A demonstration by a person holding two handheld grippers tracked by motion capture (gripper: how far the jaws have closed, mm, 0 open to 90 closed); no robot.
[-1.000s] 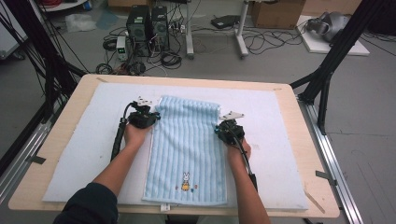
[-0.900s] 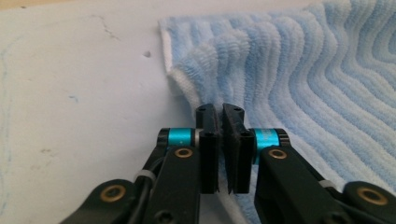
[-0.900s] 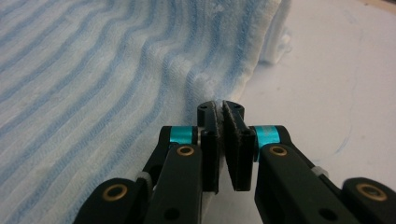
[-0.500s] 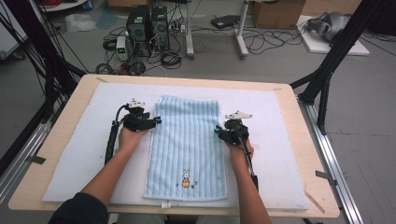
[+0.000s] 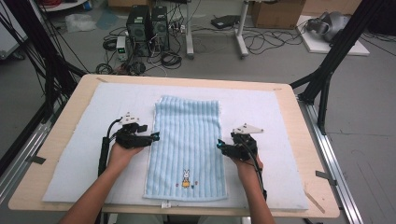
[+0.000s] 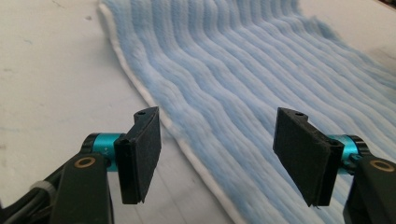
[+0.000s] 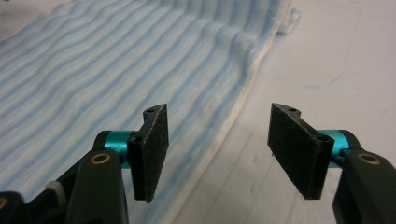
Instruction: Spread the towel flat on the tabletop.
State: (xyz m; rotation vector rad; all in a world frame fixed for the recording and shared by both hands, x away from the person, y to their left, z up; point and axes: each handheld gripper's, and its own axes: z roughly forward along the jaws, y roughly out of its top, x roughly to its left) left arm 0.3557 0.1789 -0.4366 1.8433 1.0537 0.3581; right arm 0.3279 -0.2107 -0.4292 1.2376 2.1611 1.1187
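A light blue ribbed towel (image 5: 187, 144) with a small rabbit picture near its front end lies flat down the middle of the white mat (image 5: 70, 154). My left gripper (image 5: 154, 137) sits at the towel's left edge, pointing right. Its jaws have just been opening and stand wide over the white hem of the towel (image 6: 243, 93), nothing pressed between them (image 6: 217, 156). My right gripper (image 5: 219, 145) sits at the towel's right edge, pointing left. Its jaws have also just been opening, and they stand apart (image 7: 217, 151) above the towel's edge (image 7: 140, 70) with nothing gripped.
The mat covers a wooden table (image 5: 306, 140) with bare wood along its rim. Beyond the far edge stand computer towers (image 5: 147, 23) and tangled cables on the floor. Black frame legs (image 5: 327, 65) rise at both sides of the table.
Both hands have slid toward me along the towel's side edges. Both grippers, shut a second ago, now stand open.
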